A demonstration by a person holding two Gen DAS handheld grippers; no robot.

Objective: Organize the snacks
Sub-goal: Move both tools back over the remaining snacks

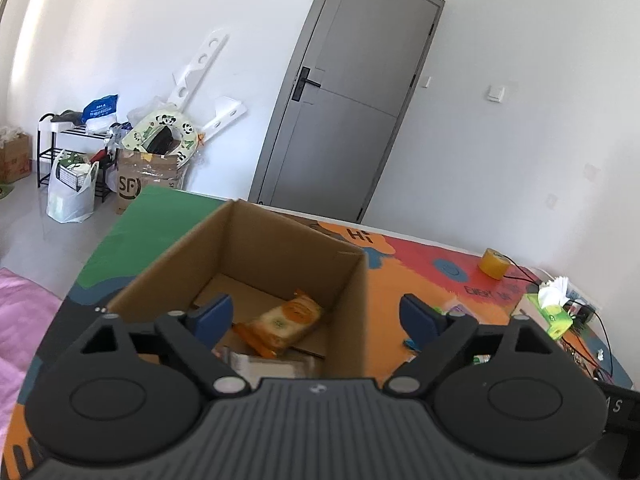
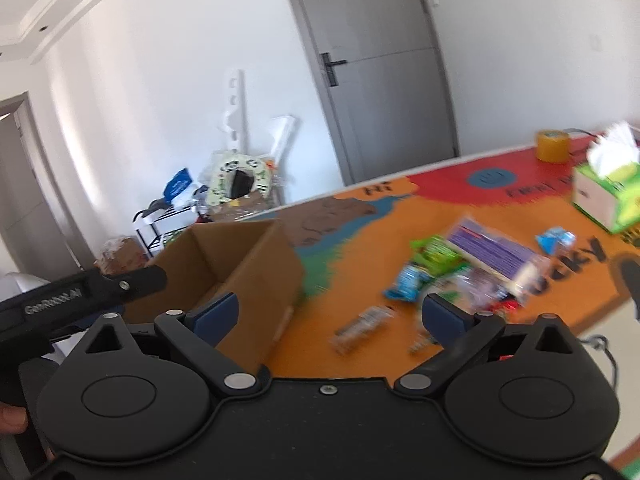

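An open cardboard box (image 1: pixel 256 248) stands on the colourful table mat (image 1: pixel 384 312). Inside it lie an orange snack packet (image 1: pixel 286 320) and a silvery packet (image 1: pixel 276 364). My left gripper (image 1: pixel 316 316) is open and empty, over the box's near right wall. In the right wrist view the box (image 2: pixel 240 272) is on the left. Loose snacks lie on the mat to its right: a purple box (image 2: pixel 492 252), a green packet (image 2: pixel 436 256), a blue packet (image 2: pixel 408 280) and a silvery packet (image 2: pixel 360 328). My right gripper (image 2: pixel 330 316) is open and empty above the mat.
A tissue box (image 2: pixel 608 196) and a yellow tape roll (image 2: pixel 554 145) stand at the far right of the table. Cables run along the table's right edge (image 1: pixel 600 320). A grey door (image 1: pixel 344 92) and floor clutter (image 1: pixel 132 156) lie behind. The left gripper's handle (image 2: pixel 72 296) shows at left.
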